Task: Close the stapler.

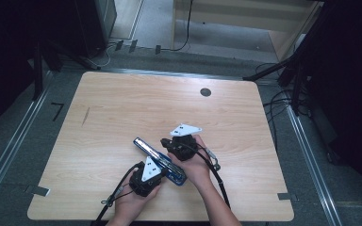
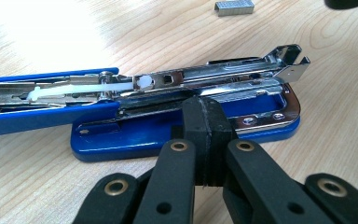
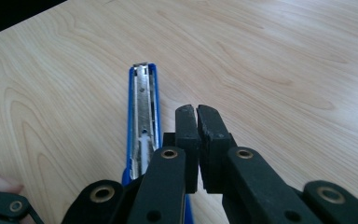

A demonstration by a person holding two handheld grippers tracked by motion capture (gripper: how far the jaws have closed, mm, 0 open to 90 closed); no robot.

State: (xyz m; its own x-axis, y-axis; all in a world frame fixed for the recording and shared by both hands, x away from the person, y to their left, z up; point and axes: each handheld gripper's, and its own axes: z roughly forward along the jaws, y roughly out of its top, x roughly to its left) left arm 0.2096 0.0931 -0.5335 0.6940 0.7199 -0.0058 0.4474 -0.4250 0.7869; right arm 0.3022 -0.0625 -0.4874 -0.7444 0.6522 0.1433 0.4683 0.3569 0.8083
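A blue stapler lies folded open and flat on the wooden table, running diagonally in front of the person. The left gripper view shows its chrome staple channel above the blue base. My left gripper is shut with nothing in it, its tips right at the side of the base. My right gripper is also shut and empty. It hovers beside the stapler's long opened arm, and its tips point along that arm. A hand holds each gripper.
A small strip of staples lies on the table beyond the stapler. A round dark cable hole sits near the table's far edge and a dark streak at its left. Cables trail from both grippers toward the near edge.
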